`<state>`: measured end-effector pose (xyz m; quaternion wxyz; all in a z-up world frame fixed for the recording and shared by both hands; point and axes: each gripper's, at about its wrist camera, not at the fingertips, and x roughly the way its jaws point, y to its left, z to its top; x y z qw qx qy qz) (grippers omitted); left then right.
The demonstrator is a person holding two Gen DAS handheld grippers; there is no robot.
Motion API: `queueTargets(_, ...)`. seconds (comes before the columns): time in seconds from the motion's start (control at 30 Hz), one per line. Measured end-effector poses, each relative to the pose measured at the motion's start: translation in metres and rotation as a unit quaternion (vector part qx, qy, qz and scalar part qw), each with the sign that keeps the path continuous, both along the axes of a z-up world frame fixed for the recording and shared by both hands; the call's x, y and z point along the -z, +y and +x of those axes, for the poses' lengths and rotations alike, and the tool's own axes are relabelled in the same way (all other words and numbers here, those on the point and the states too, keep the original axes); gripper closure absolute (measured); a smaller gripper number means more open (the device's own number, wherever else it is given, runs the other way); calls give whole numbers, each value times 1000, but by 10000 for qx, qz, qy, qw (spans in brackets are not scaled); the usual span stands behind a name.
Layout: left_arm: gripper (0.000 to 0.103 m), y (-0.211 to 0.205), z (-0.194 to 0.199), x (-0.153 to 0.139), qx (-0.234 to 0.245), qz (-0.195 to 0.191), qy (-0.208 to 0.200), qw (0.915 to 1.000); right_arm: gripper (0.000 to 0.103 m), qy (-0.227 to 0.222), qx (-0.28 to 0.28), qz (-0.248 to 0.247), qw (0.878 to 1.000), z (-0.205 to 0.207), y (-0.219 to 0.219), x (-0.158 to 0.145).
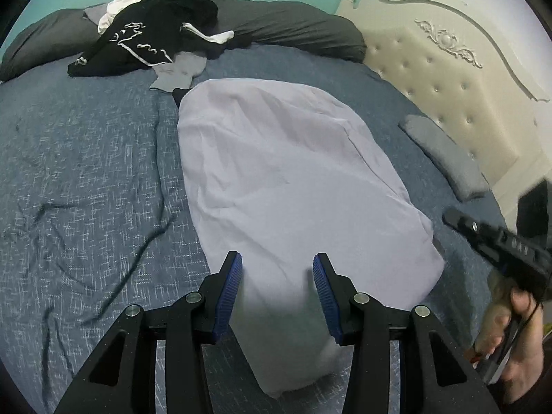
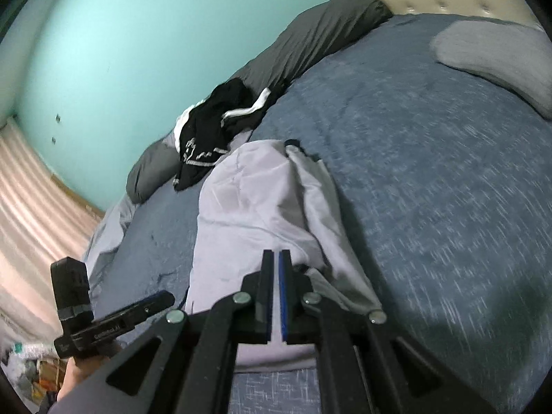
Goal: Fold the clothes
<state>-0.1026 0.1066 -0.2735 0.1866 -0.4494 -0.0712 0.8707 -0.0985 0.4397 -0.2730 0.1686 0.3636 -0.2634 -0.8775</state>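
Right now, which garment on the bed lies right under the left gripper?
The pale lavender garment, spread flat beneath the left gripper. The black garment with white trim sits heaped far off by the dark pillows.

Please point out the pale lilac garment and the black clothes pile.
Pale lilac cloth garment (image 1: pixel 293 179), left wrist view, its flat middle.
Black clothes pile with white trim (image 1: pixel 145 41), left wrist view, its printed front.

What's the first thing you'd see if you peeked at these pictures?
The big pale lilac garment spread in the middle of the blue bedspread, with the open left gripper right over its near end. Behind it, a black and white clothes pile leans on the long dark grey pillow by the turquoise wall. The right gripper is shut at the garment's near edge.
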Motion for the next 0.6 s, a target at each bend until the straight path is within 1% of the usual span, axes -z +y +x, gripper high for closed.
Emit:
queueTargets(0.13, 56, -6, -1, 12, 6, 64, -67, 10000, 101, -231, -423, 455, 9978, -38, -16, -9)
queueTargets(0.23, 56, -12, -3, 21, -62, 165, -228, 9996, 101, -415, -696, 839, 9932, -69, -27, -14)
queueTargets(0.3, 56, -11, -4, 24, -34, 168, -259, 9995, 101, -541, -843, 1134, 9885, -91, -34, -14)
queueTargets(0.37, 56, -9, -5, 25, 11, 156, -271, 9995, 101, -644, -964, 1249, 9854, -109, -40, -13)
queueTargets(0.47, 56, -5, -7, 29, 61, 149, -310, 9994, 101, -940, -1111, 1480, 9782, -129, -51, -3)
queueTargets(0.6, 52, 1, -8, 30, 159, 21, -292, 9994, 101, -1521, -1045, 1936, 9636, -154, -53, 23)
